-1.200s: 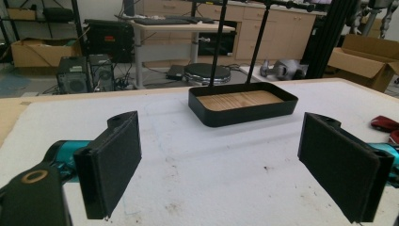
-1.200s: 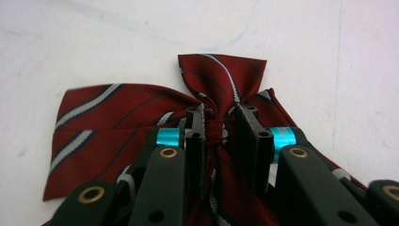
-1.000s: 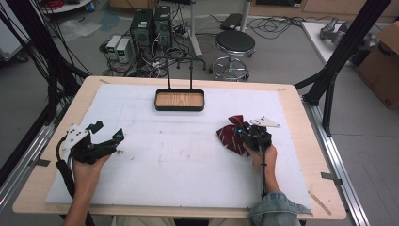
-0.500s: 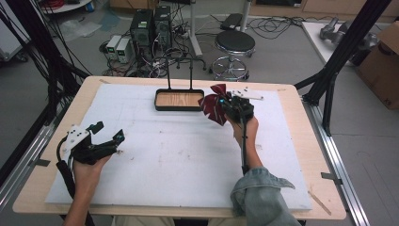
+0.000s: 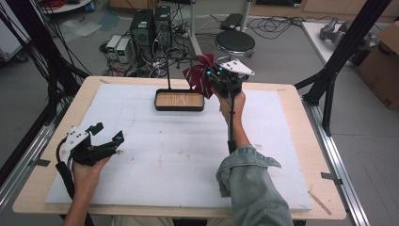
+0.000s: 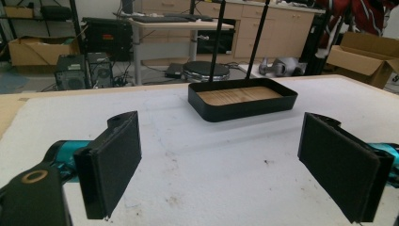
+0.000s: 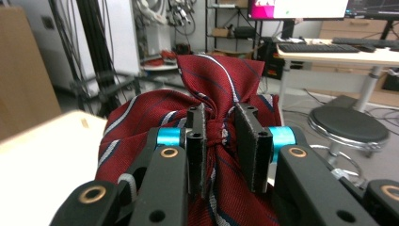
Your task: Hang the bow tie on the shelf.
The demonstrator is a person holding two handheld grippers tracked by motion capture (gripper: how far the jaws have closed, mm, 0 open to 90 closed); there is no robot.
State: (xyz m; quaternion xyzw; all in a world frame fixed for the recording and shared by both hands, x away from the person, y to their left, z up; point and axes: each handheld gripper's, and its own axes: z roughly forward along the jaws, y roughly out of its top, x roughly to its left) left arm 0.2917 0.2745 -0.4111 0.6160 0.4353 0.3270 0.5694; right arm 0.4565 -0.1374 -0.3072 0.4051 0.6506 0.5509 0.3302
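Bow tie (image 7: pixel 214 101), dark red with thin pale stripes, hangs in the air at the far edge of the table (image 5: pixel 301 155), just right of the black tray (image 5: pixel 180 100) and its two upright rods; your right gripper (image 5: pixel 225 80) pinches it by the central knot alone, so a quick swing could let the knot slip out or catch a wing on a rod. Its long axis looks to run wing to wing across your jaws, roughly left-right and tilted. Your left gripper (image 5: pixel 107 136) rests near-left, jaws wide and empty.
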